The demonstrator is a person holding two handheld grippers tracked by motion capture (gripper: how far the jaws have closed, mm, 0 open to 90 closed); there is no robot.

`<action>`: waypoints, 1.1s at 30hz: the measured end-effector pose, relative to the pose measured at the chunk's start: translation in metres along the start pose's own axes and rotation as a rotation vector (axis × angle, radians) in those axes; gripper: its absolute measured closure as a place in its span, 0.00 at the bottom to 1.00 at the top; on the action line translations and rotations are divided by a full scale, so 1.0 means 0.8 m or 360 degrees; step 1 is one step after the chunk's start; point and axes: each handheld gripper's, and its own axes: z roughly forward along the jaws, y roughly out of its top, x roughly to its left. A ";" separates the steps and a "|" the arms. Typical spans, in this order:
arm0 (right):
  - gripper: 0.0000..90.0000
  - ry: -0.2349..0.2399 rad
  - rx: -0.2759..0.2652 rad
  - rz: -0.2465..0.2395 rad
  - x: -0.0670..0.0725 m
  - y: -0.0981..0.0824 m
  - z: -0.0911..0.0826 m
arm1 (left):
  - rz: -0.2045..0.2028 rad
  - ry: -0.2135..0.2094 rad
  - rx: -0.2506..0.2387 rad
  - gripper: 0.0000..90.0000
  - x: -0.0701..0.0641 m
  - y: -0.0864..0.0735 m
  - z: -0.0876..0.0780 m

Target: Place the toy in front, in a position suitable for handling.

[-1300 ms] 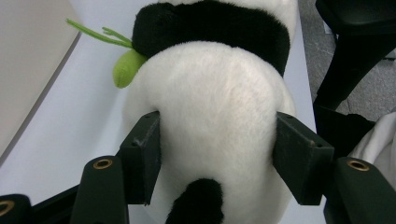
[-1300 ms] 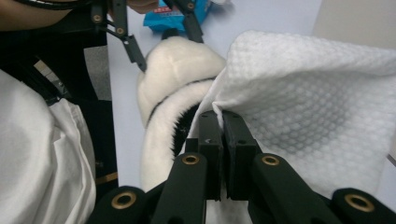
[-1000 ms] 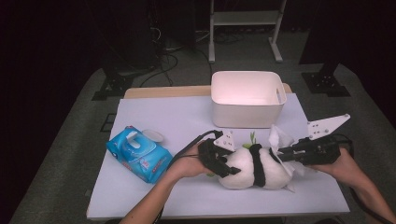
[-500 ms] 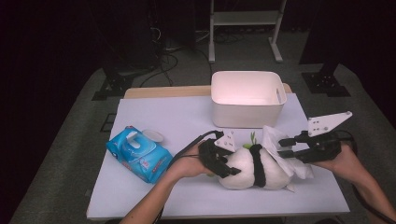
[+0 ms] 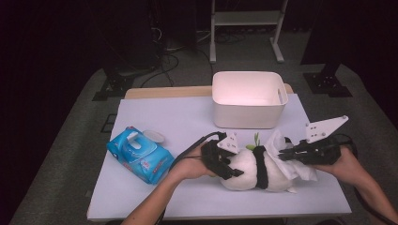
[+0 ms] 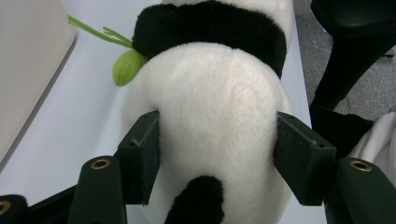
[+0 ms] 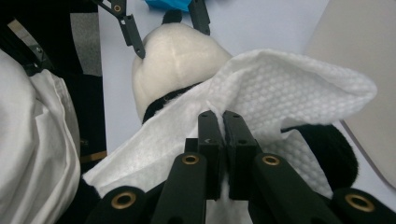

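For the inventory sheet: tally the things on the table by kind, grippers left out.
Black-and-white plush panda toy: 1
White textured wet wipe: 1
Blue soft pack of wipes: 1
White rectangular plastic bin: 1
Total: 4

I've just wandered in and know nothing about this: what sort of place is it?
Probably a lab or studio for recording handling tasks, not a home. A white-topped table stands on grey carpet among dark stands and loose floor cables, and a person works on a toy panda with a cabled hand-held gripper in each hand.
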 end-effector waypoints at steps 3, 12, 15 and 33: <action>0.96 0.0004 0.0004 -0.0003 0.003 0.001 0.006 | 0.0004 0.0003 0.0011 0.41 0.001 0.002 0.002; 0.90 0.0086 0.0028 -0.0075 0.008 0.022 0.030 | -0.0016 0.0008 0.0019 0.41 0.003 0.005 0.002; 0.81 0.0046 0.0022 -0.0077 0.008 0.021 0.026 | -0.0018 0.0008 0.0011 0.41 0.003 0.005 0.002; 0.91 -0.0038 0.0054 -0.0040 0.000 0.007 0.026 | -0.0035 0.0006 -0.0080 0.25 0.004 0.001 -0.007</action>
